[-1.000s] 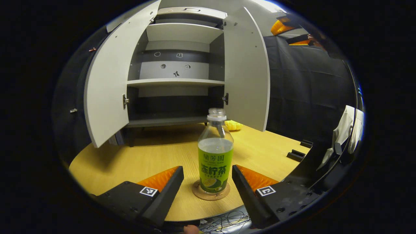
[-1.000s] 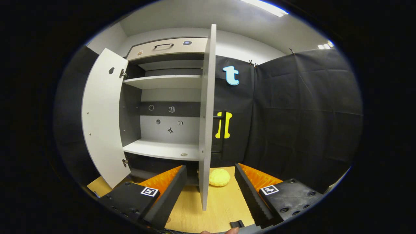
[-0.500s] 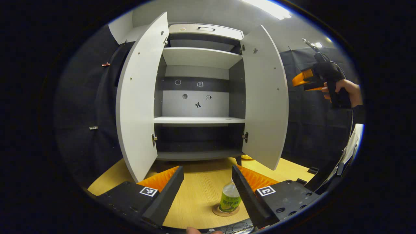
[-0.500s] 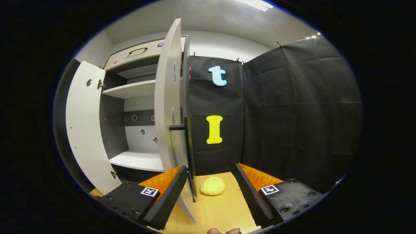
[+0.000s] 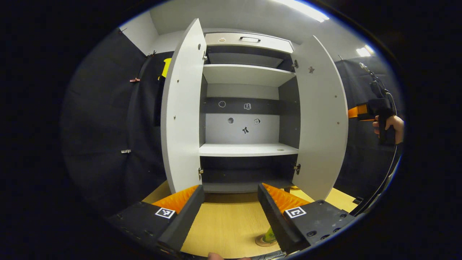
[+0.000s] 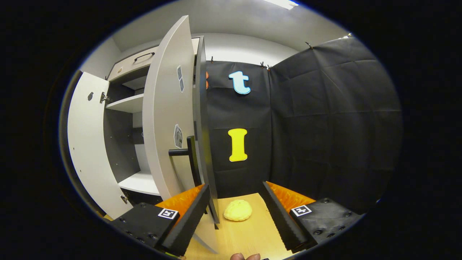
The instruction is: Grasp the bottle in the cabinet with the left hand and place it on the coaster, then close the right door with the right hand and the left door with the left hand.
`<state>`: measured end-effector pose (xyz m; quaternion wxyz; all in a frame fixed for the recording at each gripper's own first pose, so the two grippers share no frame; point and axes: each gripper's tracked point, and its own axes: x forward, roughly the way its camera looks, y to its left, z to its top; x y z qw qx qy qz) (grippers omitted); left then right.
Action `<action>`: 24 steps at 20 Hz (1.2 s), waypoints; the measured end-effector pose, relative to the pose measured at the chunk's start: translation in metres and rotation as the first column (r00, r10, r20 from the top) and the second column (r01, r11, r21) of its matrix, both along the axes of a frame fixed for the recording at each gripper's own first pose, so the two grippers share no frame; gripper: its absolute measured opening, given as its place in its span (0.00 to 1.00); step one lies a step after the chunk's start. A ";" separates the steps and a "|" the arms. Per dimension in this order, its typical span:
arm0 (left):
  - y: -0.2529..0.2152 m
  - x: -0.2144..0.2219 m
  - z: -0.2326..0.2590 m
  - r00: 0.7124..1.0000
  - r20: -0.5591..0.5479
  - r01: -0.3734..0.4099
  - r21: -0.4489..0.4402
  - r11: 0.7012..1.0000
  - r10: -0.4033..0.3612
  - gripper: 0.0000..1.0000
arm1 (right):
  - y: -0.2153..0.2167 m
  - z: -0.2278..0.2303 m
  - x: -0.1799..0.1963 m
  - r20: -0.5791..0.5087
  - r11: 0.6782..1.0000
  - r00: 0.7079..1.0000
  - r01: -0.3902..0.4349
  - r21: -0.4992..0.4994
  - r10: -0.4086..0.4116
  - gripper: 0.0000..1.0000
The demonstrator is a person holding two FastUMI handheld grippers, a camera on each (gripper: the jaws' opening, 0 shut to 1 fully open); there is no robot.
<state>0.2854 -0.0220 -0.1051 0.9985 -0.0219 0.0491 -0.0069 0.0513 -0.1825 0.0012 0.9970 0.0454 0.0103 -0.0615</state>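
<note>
**Bottle set on the coaster; two hinged doors left to swing shut**

On the left of the left gripper view, the tall pale-grey left cabinet door (image 5: 180, 115) is seen standing wide open, its inner face turned toward the shelves. It is judged to be a light, stiff panel on hinges that will swing freely once pushed. Its handle cannot be made out from this side, so the free outer edge is judged the best place for contact, since the least force is needed far from the hinges.

Low in that view, the left gripper (image 5: 231, 213) is held with its jaws wide apart and nothing between them. Just beside its right finger, the green-labelled clear plastic bottle (image 5: 269, 236) is partly visible, standing on the round brown coaster (image 5: 260, 241) on the light wooden tabletop (image 5: 223, 224). The bottle is judged light and easily tipped, so a wide berth is advised.

Further right, the pale-grey right cabinet door (image 5: 323, 126) is also open. In the right gripper view its outer face (image 6: 166, 119) is seen close by, with a dark bar handle (image 6: 187, 153) standing out from it near the free edge. A push on the flat outer face near that handle is judged sufficient; no grasp is needed.

The right gripper (image 6: 234, 216) is likewise spread open and empty, just behind the door's outer face. A yellow rounded object (image 6: 237, 210) lies on the table between its fingers, farther off.
</note>
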 end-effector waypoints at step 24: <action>0.047 -0.003 0.011 0.986 -0.001 -0.166 -0.009 0.986 0.166 0.95 | 0.222 -0.024 0.093 -0.030 0.966 0.968 -0.252 -0.054 0.251 0.98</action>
